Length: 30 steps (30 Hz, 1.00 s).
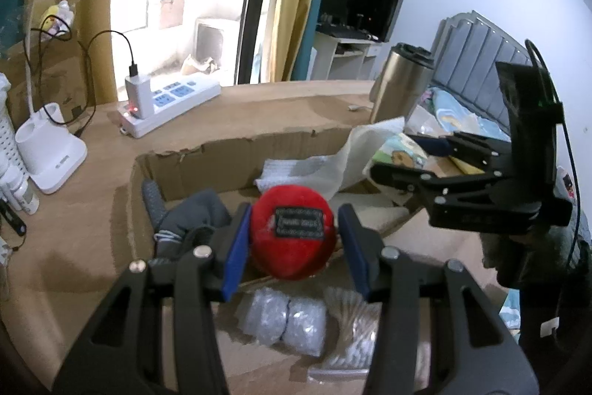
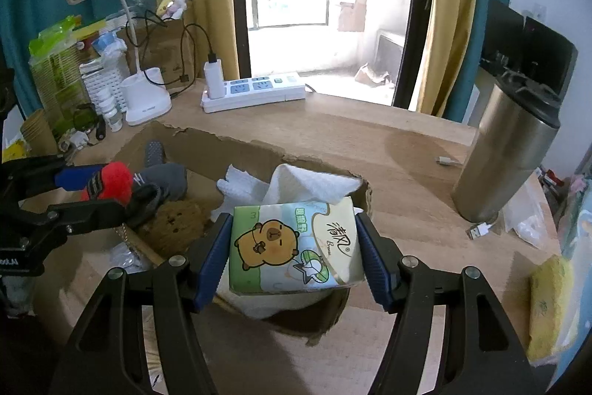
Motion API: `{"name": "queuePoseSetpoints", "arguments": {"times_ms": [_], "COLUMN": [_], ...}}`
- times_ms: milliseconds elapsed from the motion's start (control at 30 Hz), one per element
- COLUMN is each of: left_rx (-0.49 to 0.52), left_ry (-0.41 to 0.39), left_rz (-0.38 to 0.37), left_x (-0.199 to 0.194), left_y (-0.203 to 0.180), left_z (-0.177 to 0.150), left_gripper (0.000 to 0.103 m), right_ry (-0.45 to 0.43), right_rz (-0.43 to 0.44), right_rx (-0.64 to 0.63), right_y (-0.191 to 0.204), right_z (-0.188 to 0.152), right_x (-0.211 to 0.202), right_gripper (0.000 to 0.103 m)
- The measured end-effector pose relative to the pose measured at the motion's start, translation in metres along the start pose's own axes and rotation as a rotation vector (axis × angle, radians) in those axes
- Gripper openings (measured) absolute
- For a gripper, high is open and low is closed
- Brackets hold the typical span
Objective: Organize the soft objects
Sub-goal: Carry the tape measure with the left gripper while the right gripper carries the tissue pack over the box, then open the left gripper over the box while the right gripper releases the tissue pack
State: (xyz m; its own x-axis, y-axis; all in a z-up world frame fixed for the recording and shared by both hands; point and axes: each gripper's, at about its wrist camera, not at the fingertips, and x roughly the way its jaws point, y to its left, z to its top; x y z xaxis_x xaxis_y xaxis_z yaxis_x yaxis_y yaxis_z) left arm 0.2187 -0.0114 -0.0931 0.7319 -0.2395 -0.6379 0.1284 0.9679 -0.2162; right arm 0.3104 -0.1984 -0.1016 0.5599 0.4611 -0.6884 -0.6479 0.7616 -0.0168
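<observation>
Presently both hand-held grippers hover over the cardboard box point(image 2: 259, 150), centre frame: left hand-held gripper point(image 1: 294, 236) clamps red plush ball point(image 1: 294, 236), right hand-held gripper point(image 2: 294, 247) grips tissue pack point(image 2: 294, 247), presumably for boxing.

The tissue pack point(image 2: 296, 247) carried the only clearly legible print: the Chinese brand characters "清风" with "Breeze" in small script beneath, on the cream band at its right end, beside a cartoon capybara. A digit "3" showed near the pack's top left corner. The black patch on the red plush ball point(image 1: 294, 232) bore lettering too blurred to read.
</observation>
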Motion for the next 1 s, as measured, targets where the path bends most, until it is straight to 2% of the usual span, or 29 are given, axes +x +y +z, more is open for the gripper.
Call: {"name": "queuePoseSetpoints", "arguments": {"times_ms": [767,1000], "left_rx": [-0.014,-0.017], "left_ry": [0.051,0.07], "left_rz": [-0.048,-0.015], "left_x": [0.065,0.078], "left_y": [0.005,0.006], "left_z": [0.024,0.029], "left_gripper": [0.049,0.053], "right_ry": [0.011,0.016], "right_rz": [0.052,0.053], "right_rx": [0.038,0.051], "right_y": [-0.016,-0.017], "right_z": [0.014,0.014], "right_x": [0.037,0.04], "right_gripper": [0.068,0.069]}}
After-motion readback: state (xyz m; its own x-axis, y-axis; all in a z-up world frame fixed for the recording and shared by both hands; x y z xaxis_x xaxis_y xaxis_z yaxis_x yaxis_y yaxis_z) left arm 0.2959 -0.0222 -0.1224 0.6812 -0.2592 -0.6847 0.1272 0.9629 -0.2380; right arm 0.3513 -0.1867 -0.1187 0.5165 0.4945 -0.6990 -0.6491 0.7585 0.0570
